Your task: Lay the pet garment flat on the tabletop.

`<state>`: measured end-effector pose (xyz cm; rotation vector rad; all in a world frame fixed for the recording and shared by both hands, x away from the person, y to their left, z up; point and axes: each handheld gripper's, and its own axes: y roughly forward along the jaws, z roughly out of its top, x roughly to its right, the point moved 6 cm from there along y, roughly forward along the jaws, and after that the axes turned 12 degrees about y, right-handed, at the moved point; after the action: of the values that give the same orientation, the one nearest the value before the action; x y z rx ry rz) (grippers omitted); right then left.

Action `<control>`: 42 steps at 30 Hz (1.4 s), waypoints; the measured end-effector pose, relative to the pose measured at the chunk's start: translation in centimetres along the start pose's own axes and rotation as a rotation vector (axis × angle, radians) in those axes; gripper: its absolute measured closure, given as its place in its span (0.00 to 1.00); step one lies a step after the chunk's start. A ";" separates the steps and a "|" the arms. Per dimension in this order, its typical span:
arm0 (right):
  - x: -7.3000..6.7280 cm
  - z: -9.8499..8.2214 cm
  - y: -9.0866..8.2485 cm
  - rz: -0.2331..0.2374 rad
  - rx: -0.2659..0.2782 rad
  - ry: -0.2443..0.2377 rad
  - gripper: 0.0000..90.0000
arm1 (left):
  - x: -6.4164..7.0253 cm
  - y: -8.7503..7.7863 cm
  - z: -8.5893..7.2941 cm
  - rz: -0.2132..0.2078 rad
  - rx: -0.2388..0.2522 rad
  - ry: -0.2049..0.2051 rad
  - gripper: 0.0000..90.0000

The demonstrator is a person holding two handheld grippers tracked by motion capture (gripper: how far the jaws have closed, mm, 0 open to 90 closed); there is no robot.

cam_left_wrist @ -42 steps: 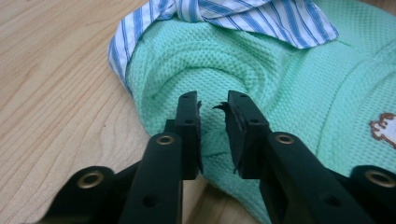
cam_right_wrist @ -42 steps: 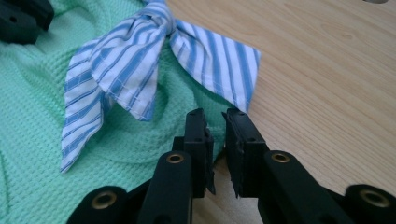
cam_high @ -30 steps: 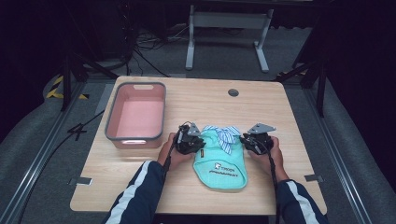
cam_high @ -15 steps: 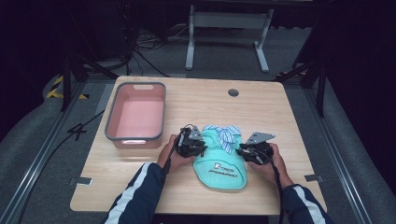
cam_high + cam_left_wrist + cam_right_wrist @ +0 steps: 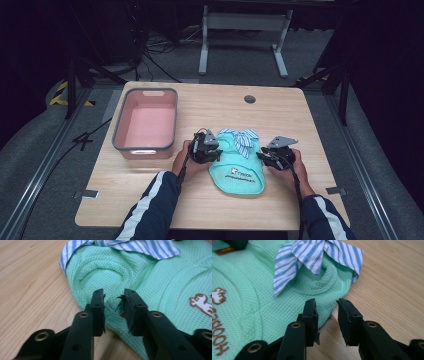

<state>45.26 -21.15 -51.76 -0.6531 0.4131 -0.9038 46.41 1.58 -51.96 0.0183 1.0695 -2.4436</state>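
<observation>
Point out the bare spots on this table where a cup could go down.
Free: the far strip between the tub and the round hole, and the near edge of the table. Crowded: the middle, around the green garment and both claws.

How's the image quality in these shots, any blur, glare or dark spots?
High view: the table is evenly lit, its surroundings nearly black, the picture soft overall. Left gripper view: the green garment weave is sharp, the near jaws slightly blurred. Right gripper view: the striped collar is crisp, with no glare.
</observation>
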 end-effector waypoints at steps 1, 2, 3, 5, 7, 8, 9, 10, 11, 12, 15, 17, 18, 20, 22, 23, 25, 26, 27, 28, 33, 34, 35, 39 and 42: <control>0.0 0.0 -0.1 0.005 0.002 0.000 0.75 | 0.1 -0.1 0.1 -0.002 -0.003 0.006 0.70; -0.1 0.1 -0.4 0.006 0.006 0.000 0.74 | 0.1 -0.1 0.1 -0.002 -0.003 0.006 0.68; -0.2 0.3 -0.7 0.014 0.015 -0.002 0.73 | 0.3 -0.6 0.2 -0.007 -0.005 0.017 0.66; -0.5 0.6 -1.5 0.041 0.032 -0.001 0.72 | 0.4 -0.9 0.3 -0.012 -0.007 0.020 0.61; -0.7 0.8 -2.1 0.048 0.038 -0.009 0.71 | 0.7 -1.7 0.4 -0.018 -0.014 0.030 0.58; -0.9 0.9 -2.5 0.050 0.045 -0.020 0.70 | 0.9 -2.1 0.4 -0.012 -0.023 0.045 0.57; -1.2 1.0 -2.9 0.057 0.049 -0.027 0.68 | 1.0 -2.6 0.3 -0.006 -0.037 0.060 0.56; -1.5 1.1 -3.3 0.070 0.050 -0.033 0.67 | 1.2 -3.0 0.3 -0.007 -0.041 0.063 0.53; -1.7 1.1 -3.5 0.072 0.049 -0.042 0.66 | 1.3 -3.4 0.3 -0.005 -0.042 0.071 0.51; -1.9 1.1 -3.8 0.076 0.049 -0.047 0.65 | 1.5 -3.8 0.2 -0.003 -0.046 0.077 0.50; -2.6 0.8 -4.4 0.091 0.036 -0.068 0.61 | 1.8 -5.0 0.0 -0.008 -0.047 0.093 0.44; -2.8 0.6 -4.8 0.092 0.033 -0.082 0.59 | 2.0 -5.6 -0.2 -0.018 -0.045 0.089 0.41; -2.9 0.5 -4.9 0.093 0.031 -0.086 0.58 | 2.0 -5.9 -0.4 -0.015 -0.045 0.091 0.41; -3.0 0.3 -5.2 0.095 0.026 -0.091 0.57 | 2.1 -6.5 -0.7 -0.006 -0.045 0.088 0.39; -3.1 0.0 -5.6 0.096 0.026 -0.101 0.55 | 2.1 -7.0 -1.0 -0.004 -0.039 0.079 0.37; -3.1 -0.1 -5.7 0.094 0.024 -0.104 0.55 | 2.2 -7.1 -1.1 -0.006 -0.033 0.079 0.37; -3.2 -0.3 -5.9 0.097 0.018 -0.107 0.53 | 2.3 -7.6 -1.6 -0.011 -0.032 0.082 0.36; -3.3 -0.4 -6.1 0.094 0.018 -0.110 0.51 | 2.4 -7.6 -1.7 -0.011 -0.033 0.085 0.36; -3.3 -0.5 -6.2 0.094 0.020 -0.109 0.50 | 2.4 -7.8 -2.0 -0.010 -0.040 0.089 0.36; -3.3 -0.6 -6.3 0.091 0.021 -0.108 0.50 | 2.5 -7.9 -2.2 -0.009 -0.049 0.093 0.35; -3.1 -0.9 -6.7 0.065 0.022 -0.113 0.46 | 2.6 -8.7 -3.3 0.003 -0.069 0.093 0.33; -3.0 -1.2 -7.0 0.064 0.022 -0.114 0.46 | 2.7 -9.1 -3.9 0.005 -0.076 0.089 0.33; -3.0 -1.2 -7.0 0.062 0.022 -0.113 0.46 | 2.7 -9.1 -3.9 0.005 -0.076 0.089 0.33; -2.7 -1.7 -7.5 0.042 0.022 -0.114 0.45 | 2.9 -10.0 -5.3 0.024 -0.095 0.097 0.33; -2.5 -1.9 -7.8 0.039 0.028 -0.112 0.44 | 3.0 -10.6 -6.1 0.034 -0.101 0.098 0.33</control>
<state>38.16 -23.27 -47.73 -0.6641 0.3116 -0.8309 38.24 10.85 -49.45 0.1232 1.2243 -2.3767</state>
